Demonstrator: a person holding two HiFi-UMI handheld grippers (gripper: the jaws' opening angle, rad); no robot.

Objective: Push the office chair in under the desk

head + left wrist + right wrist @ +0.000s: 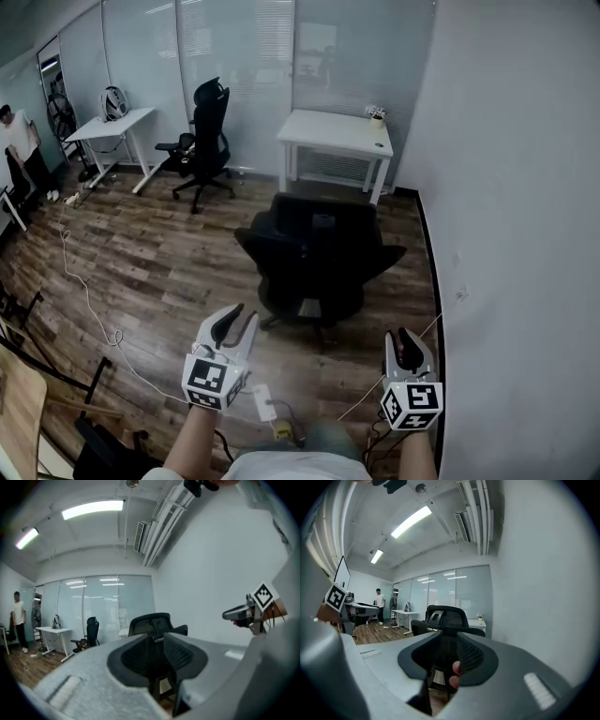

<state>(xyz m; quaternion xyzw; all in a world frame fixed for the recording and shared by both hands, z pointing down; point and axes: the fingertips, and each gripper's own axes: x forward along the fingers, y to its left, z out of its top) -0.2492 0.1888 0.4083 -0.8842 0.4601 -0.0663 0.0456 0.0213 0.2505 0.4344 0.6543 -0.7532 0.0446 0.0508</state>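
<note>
The black office chair stands on the wood floor with its back toward me, a short way out from the white desk by the glass wall. My left gripper is held behind the chair's left side, clear of it. My right gripper is behind the chair's right side, also clear. In the left gripper view, the left gripper points level at the chair's backrest, jaws slightly apart with nothing between them. In the right gripper view, the right gripper frames the backrest the same way.
A white wall runs close along the right. A second black chair and another white desk stand at the back left, and a person is at the far left. Cables and a power strip lie on the floor.
</note>
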